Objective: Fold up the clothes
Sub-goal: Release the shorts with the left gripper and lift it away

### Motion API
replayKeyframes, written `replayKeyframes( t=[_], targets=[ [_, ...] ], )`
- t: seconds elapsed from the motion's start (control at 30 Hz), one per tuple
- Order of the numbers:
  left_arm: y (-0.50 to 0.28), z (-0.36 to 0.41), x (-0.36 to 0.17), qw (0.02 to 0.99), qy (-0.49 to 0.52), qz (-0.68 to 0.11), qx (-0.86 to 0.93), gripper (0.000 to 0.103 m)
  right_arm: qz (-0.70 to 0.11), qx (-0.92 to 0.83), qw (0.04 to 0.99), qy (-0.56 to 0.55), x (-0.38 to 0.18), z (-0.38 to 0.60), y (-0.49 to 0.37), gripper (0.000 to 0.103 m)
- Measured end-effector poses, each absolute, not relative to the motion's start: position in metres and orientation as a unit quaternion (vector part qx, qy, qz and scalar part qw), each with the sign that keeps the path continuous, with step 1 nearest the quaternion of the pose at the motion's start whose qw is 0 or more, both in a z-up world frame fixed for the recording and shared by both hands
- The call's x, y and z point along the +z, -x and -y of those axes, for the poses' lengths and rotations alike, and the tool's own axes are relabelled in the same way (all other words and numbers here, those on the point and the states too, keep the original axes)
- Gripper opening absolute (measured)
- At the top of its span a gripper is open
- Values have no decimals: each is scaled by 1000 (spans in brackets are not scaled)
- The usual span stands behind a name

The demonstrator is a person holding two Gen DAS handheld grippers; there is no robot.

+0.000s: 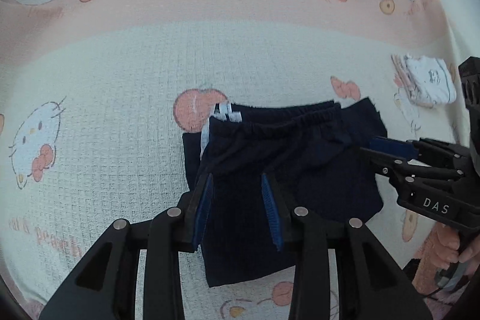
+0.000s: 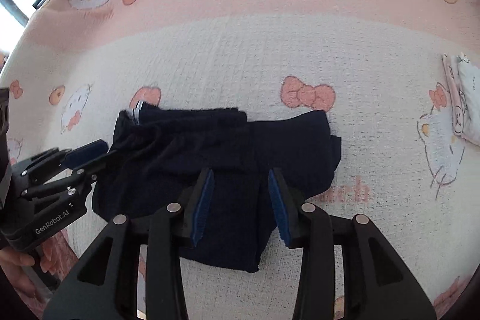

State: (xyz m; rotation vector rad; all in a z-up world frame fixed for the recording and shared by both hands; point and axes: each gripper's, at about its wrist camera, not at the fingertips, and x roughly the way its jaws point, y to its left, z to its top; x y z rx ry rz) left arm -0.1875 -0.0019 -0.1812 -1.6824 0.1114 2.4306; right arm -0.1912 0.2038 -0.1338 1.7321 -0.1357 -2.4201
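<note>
Your dark blue shorts (image 1: 270, 158) lie folded in the middle of the pink and cream cat blanket (image 1: 120, 74), with the stretchy waistband on the far side and a little white stripe at the far left corner. Your left gripper (image 1: 238, 209) hangs over the near left part of the shorts with its jaws wide and nothing in them, and your right gripper (image 2: 241, 204) hangs over the near right part, also wide and empty. A small pile of folded light clothes (image 1: 426, 83) sits far off to the right on the blanket.
</note>
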Motion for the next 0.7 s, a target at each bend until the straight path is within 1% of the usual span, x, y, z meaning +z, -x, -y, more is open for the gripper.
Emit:
replayKeyframes(
  t=[0.03,0.1,0.17,0.2,0.27,0.37,0.43,0.53,0.57,0.63,0.67,0.7],
  targets=[
    [187,4,-181,90,566,-39,819,36,43,-809,75,-581,-135,-207,189,39],
    [192,32,-181,64,575,15,815,36,50,-803,51,-591,-144,-222,184,39],
    [193,54,-180,57,578,67,811,36,107,-798,35,-592,-147,-248,176,40],
    [192,63,-179,62,576,92,810,36,133,-796,29,-590,-147,-260,172,43],
    [189,80,-177,73,571,141,806,38,179,-790,31,-585,-147,-276,165,59],
    [187,81,-185,110,573,186,791,39,236,-771,63,-588,-154,-280,163,63],
    [187,78,-192,129,574,211,781,39,251,-769,68,-584,-154,-277,166,67],
    [186,65,-201,131,581,213,775,41,258,-771,69,-578,-159,-267,169,67],
    [184,65,-202,130,575,216,779,43,252,-773,68,-578,-159,-263,171,67],
    [183,64,-201,138,567,233,778,57,209,-780,62,-587,-155,-250,175,67],
    [182,63,-202,145,562,242,777,62,185,-784,62,-590,-154,-242,176,67],
    [182,62,-202,152,557,252,776,73,163,-787,61,-593,-154,-235,177,68]
  ],
)
